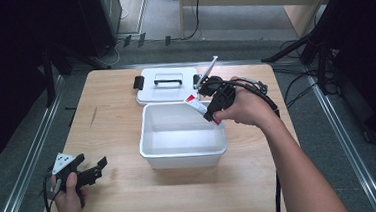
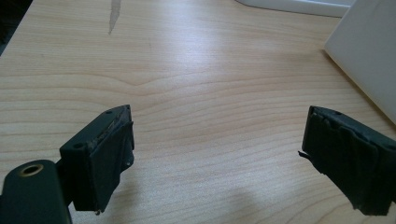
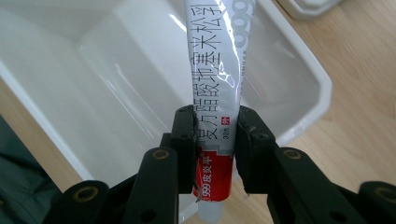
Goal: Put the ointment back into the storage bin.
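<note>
A white tube with a red band and black lettering is pinched between the pads of my right gripper, which is shut on it. The tube hangs over the open white bin, its cap end toward the camera. From above, the right gripper and tube sit over the bin's far right corner. My left gripper rests at the table's near left corner, held by a hand. Its jaws stand wide open over bare wood, with nothing between them.
The bin's white lid, with black handle and clips, lies flat just behind the bin. The wooden table has bare room left of the bin. The bin's wall is at the right of the left gripper view. Dark stands and cables surround the table.
</note>
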Available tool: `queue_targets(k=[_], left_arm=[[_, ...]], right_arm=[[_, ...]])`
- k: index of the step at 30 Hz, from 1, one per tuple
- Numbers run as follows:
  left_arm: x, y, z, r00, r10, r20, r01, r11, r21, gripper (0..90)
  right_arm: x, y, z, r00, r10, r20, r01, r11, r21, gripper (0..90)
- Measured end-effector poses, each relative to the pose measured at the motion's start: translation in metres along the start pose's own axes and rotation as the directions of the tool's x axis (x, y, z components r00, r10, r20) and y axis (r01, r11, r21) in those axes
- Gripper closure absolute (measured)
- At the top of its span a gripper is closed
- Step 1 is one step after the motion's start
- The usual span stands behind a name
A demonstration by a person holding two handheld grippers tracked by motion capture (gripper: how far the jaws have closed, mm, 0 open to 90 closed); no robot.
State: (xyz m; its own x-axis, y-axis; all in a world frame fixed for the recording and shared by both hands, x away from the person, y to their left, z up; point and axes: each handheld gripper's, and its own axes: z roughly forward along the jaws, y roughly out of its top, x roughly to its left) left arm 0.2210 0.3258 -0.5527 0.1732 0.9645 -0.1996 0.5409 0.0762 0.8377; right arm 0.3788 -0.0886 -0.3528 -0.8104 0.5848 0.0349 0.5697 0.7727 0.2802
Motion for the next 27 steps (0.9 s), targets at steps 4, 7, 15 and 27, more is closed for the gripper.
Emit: queue_targets(k=[4,7,15,27], left_arm=[[0.000,0.000,0.000,1.0000,0.000,0.001,0.000,1.0000,0.000,9.6],[0.000,0.000,0.000,1.0000,0.001,0.002,-0.001,1.0000,0.000,9.6],[0.000,0.000,0.000,1.0000,0.002,0.003,-0.002,1.0000,0.000,9.6],[0.000,0.000,0.000,1.0000,0.001,0.005,-0.001,1.0000,0.000,9.6]], right_arm=[[0.006,0.001,0.004,0.9814,-0.191,-0.020,0.190,0.9809,-0.043,71.7],[0.009,0.001,0.007,0.9593,-0.282,-0.021,0.280,0.9583,-0.056,71.6],[0.015,-0.001,0.019,0.9119,-0.410,-0.007,0.410,0.9113,-0.038,71.7],[0.015,-0.005,0.037,0.8866,-0.463,-0.003,0.463,0.8866,-0.005,71.6]])
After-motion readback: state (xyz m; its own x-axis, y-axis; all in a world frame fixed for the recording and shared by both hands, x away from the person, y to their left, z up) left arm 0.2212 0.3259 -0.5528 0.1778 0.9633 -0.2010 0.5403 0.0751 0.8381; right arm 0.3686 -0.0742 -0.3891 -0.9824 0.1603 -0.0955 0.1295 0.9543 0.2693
